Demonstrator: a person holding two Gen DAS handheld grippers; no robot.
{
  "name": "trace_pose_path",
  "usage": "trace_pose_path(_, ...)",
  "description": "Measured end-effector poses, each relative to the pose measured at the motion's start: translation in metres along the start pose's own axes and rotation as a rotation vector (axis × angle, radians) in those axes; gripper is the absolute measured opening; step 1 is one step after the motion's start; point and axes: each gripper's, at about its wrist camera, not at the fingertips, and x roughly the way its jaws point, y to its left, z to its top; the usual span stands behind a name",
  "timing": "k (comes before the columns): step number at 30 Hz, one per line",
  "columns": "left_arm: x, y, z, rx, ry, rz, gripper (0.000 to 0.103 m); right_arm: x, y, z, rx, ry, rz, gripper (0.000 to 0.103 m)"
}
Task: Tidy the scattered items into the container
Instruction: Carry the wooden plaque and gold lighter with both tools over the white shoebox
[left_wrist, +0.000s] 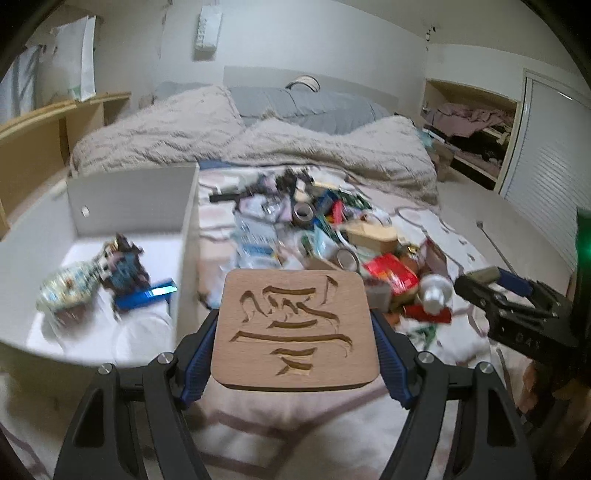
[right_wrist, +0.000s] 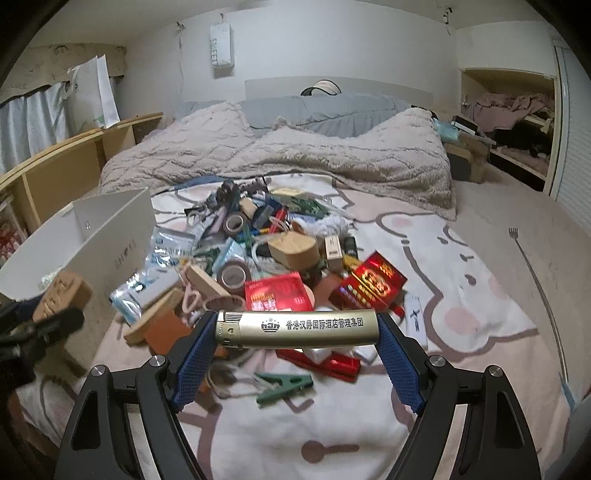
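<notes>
Scattered items (right_wrist: 280, 251) lie heaped on the pink-and-white blanket (right_wrist: 461, 295) across the middle of the bed: tape rolls, red packets, wooden blocks, a green clothes peg (right_wrist: 286, 386) nearest the right gripper. To the left of the heap stands the white container (left_wrist: 122, 199), open-topped, with a blue bar (left_wrist: 146, 297) and a few blurred things, perhaps a patterned pouch, already inside. The left gripper (left_wrist: 295, 332) holds a carved wooden coaster (left_wrist: 295, 328) flat between its blue pads, clamped on both side edges, raised above the blanket just right of the container's wall. The right gripper (right_wrist: 297, 328) grips a gold lighter (right_wrist: 297, 328) by its two ends, crosswise, above the near edge of the heap.
</notes>
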Motion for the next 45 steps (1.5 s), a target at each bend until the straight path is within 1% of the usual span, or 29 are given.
trace_pose_path(8, -0.004, 0.033, 0.042, -0.037, -0.040, 0.023, 0.076, 0.002, 0.018, 0.023, 0.010, -0.009, 0.069, 0.083)
trace_pose_path(12, -0.007, 0.049, 0.057, -0.052, -0.071, 0.056, 0.076, 0.001, 0.033, 0.034, -0.014, -0.026, 0.090, 0.083)
trace_pose_path(17, -0.009, 0.070, 0.068, -0.049, -0.090, 0.085, 0.076, 0.002, 0.054, 0.048, -0.047, -0.048, 0.105, 0.083)
trace_pose_path(21, -0.013, 0.091, 0.069, -0.054, -0.101, 0.121, 0.076, 0.004, 0.075, 0.057, -0.074, -0.052, 0.132, 0.083)
trace_pose_path(26, -0.017, 0.121, 0.066, -0.091, -0.081, 0.160, 0.076, 0.009, 0.104, 0.065, -0.116, -0.054, 0.164, 0.083)
trace_pose_path(35, -0.025, 0.161, 0.057, -0.141, -0.068, 0.224, 0.076, 0.017, 0.161, 0.078, -0.172, -0.031, 0.258, 0.083)
trace_pose_path(39, -0.026, 0.174, 0.053, -0.161, -0.055, 0.241, 0.077, 0.018, 0.185, 0.082, -0.207, -0.030, 0.285, 0.083)
trace_pose_path(45, -0.029, 0.188, 0.046, -0.175, -0.037, 0.253, 0.077, 0.022, 0.208, 0.084, -0.230, -0.013, 0.314, 0.083)
